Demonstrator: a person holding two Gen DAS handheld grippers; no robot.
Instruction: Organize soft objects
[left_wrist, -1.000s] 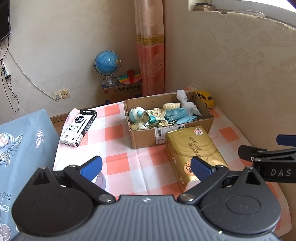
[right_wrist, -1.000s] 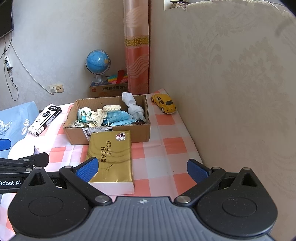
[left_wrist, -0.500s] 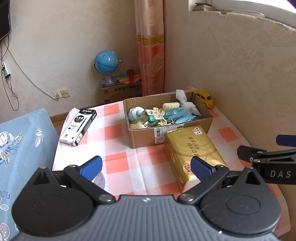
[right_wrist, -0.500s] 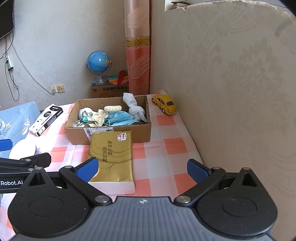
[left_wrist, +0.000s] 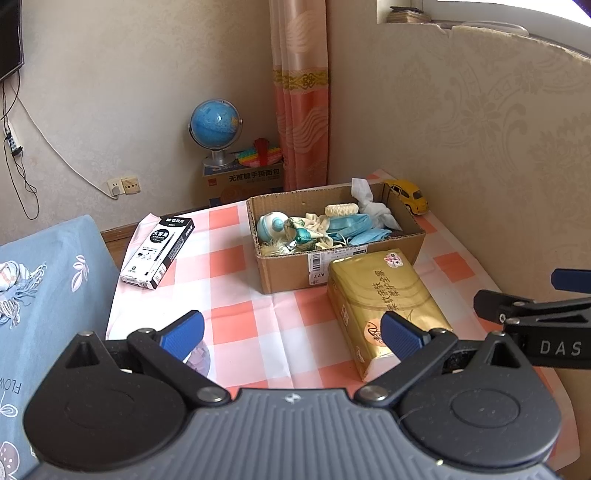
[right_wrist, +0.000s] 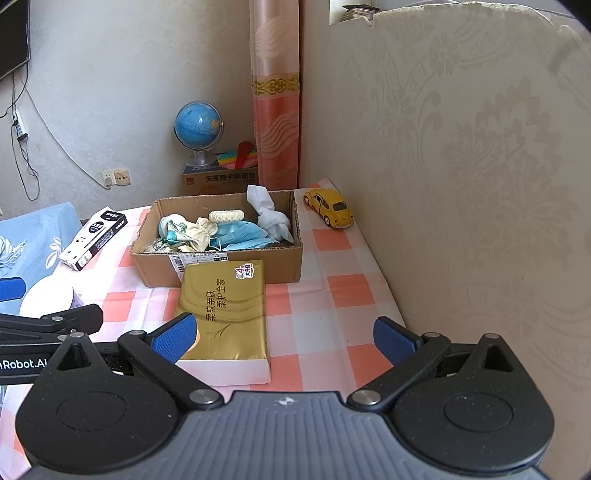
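Observation:
An open cardboard box (left_wrist: 291, 271) (right_wrist: 221, 271) stands on the checked tablecloth and holds soft things: blue face masks (left_wrist: 352, 227) (right_wrist: 240, 232), a white cloth (left_wrist: 373, 206) (right_wrist: 271, 218), a cream pouch (right_wrist: 199, 230) and a small roll (left_wrist: 341, 209). A gold tissue pack (left_wrist: 380, 299) (right_wrist: 225, 310) lies in front of the box. My left gripper (left_wrist: 291, 334) is open and empty above the near table. My right gripper (right_wrist: 284, 336) is open and empty, its left finger (right_wrist: 173, 338) over the pack's near corner.
A black-and-white carton (left_wrist: 159, 251) lies left of the box. A yellow toy car (left_wrist: 410, 195) (right_wrist: 330, 206) sits by the padded wall on the right. A white plate (right_wrist: 48, 301) lies near left. A globe (left_wrist: 216, 127) stands behind. Blue bedding (left_wrist: 44, 280) borders the table's left.
Both grippers have drawn back slightly from the table and stay open. The objects have not moved.

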